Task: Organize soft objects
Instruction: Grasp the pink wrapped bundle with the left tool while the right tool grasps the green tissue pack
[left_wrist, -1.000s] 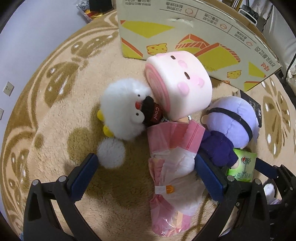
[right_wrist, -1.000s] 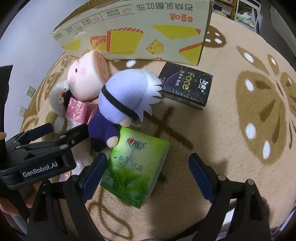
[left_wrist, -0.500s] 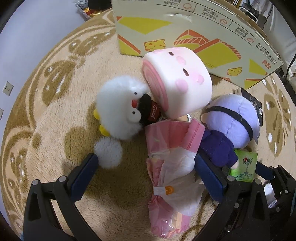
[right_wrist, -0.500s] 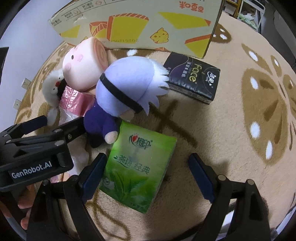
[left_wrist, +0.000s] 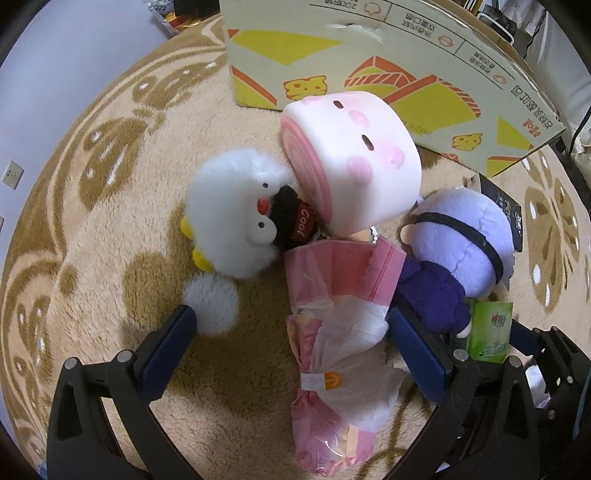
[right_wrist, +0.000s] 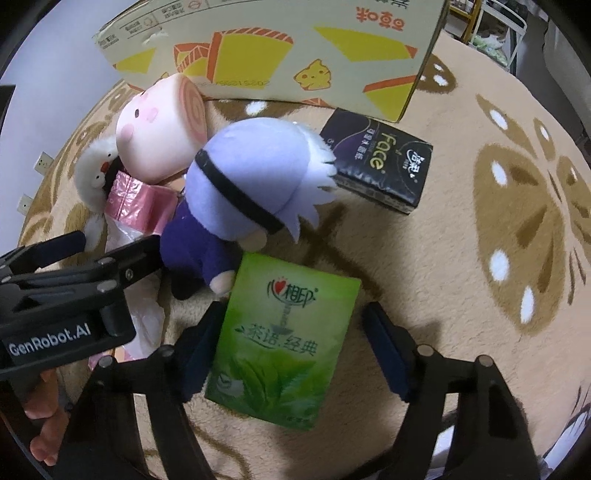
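On the rug a pink roll plush (left_wrist: 351, 166), a white fluffy bird plush (left_wrist: 236, 221) and a purple-haired doll (left_wrist: 461, 243) lie bunched together. A pink plastic bag (left_wrist: 340, 332) lies between the wide-open fingers of my left gripper (left_wrist: 290, 317), its edge against the right finger. In the right wrist view a green tissue pack (right_wrist: 284, 347) lies flat between the jaws of my right gripper (right_wrist: 295, 314), which are closing. The left finger touches the pack's edge and a small gap shows at the right finger. The doll (right_wrist: 251, 177) lies just beyond the pack.
A large yellow-patterned cardboard box (left_wrist: 369, 48) stands behind the toys. A black tissue pack (right_wrist: 380, 166) lies right of the doll's head. A white pompom (left_wrist: 210, 302) sits by my left finger. A hand (right_wrist: 40, 424) shows at the lower left. Patterned rug (right_wrist: 517, 221) spreads to the right.
My right gripper's jaws have narrowed around the green tissue pack, and the pack now looks larger and closer. The left gripper's view has hardly changed.
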